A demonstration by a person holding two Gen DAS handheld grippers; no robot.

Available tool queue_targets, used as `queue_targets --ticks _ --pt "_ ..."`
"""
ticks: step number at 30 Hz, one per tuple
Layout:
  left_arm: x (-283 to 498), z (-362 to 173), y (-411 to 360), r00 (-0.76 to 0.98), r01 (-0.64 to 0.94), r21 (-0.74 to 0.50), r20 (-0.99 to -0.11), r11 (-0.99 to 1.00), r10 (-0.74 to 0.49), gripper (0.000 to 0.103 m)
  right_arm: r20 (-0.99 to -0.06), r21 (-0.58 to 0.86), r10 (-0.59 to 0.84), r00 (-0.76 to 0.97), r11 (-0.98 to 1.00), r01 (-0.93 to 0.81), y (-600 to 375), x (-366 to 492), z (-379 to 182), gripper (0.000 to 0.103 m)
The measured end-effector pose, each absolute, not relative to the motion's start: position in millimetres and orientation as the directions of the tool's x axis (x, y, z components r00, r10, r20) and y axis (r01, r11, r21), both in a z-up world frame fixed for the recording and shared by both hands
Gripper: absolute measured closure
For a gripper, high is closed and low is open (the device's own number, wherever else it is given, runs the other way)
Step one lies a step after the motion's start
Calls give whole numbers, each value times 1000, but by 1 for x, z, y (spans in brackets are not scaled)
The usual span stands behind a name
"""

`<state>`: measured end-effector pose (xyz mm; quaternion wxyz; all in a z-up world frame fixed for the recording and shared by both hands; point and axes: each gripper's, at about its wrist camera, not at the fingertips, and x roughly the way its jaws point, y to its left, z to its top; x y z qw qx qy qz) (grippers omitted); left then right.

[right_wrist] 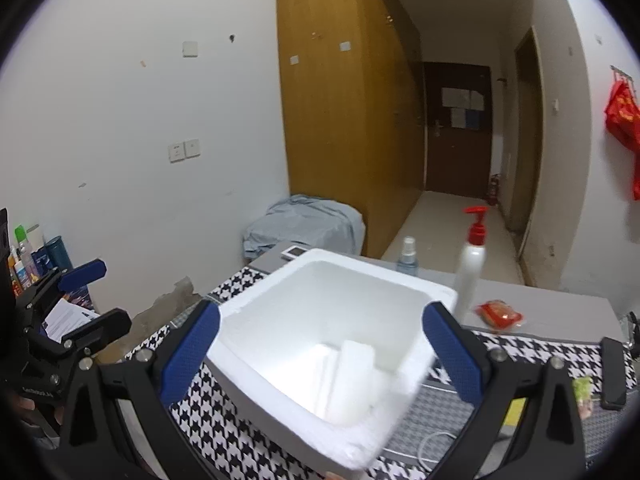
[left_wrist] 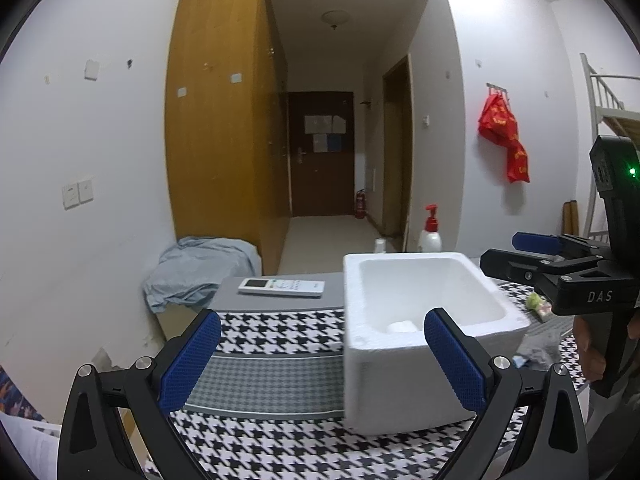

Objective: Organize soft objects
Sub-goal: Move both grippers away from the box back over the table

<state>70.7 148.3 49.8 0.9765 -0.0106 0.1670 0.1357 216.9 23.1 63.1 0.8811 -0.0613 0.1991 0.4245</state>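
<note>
Houndstooth cloth covers the bench (left_wrist: 280,332), where one white foam box (right_wrist: 320,344) holds one white soft block (right_wrist: 352,380), its lower end blurred. Left tongs (left_wrist: 322,364) and right tongs (right_wrist: 320,364) both gape apart, empty.

The left black two-finger gripper with blue textured pads (left_wrist: 322,356) was held level, its jaws spread wide with nothing between them. The right black gripper with matching blue pads (right_wrist: 320,354) stood equally wide apart and empty, hovering just to the left one's right.
</note>
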Motion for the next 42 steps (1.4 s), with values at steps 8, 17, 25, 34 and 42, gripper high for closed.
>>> queue_targets --ticks 8,17,25,34,42 --pt "86 57 116 929 -189 25 -318 982 187 1 -381 45 671 636 701 -712 -26 211 71 1" --pt "107 62 78 949 -75 5 -307 997 73 1 -359 43 594 720 781 -623 -88 206 72 1" --pt "118 60 48 958 -11 7 -287 1000 12 1 -362 42 526 770 834 -550 -129 207 62 1" --pt "130 52 24 955 51 5 -292 999 -47 1 -360 63 476 803 871 -488 -161 208 49 1" --pt "137 43 0 948 115 6 -298 993 -109 1 -359 29 420 834 898 -439 -183 203 39 1"
